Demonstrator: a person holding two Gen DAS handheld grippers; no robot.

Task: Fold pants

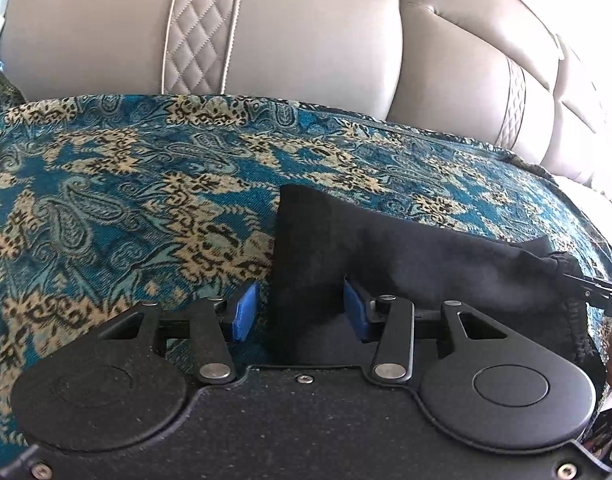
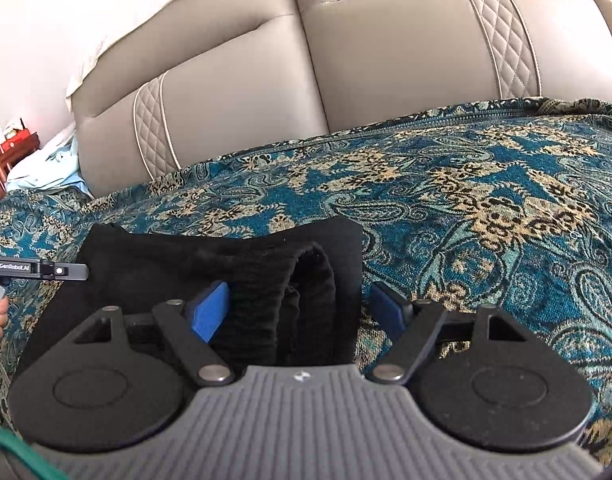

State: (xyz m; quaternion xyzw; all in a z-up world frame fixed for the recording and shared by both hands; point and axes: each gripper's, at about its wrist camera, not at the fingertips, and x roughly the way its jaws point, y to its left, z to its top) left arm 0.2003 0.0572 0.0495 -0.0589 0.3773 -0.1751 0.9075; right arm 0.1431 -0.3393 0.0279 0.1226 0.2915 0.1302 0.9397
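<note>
Jaws of left gripper (image 1: 301, 312) and right gripper (image 2: 299, 312) both spread, straddling black pants (image 2: 233, 280); pants lie bunched in a compact fold on patterned cover (image 2: 486, 208), near edge; judged nearly finished, final flattening outstanding

A teal and gold paisley cover (image 1: 145, 184) spreads under and ahead of both claws. Beyond it, straight ahead, stands a beige leather sofa back (image 1: 306, 28) with quilted strips (image 2: 506, 36). Far left of the right claw lie pale blue cloth (image 2: 49, 172) and a red wooden stand (image 2: 9, 152).
</note>
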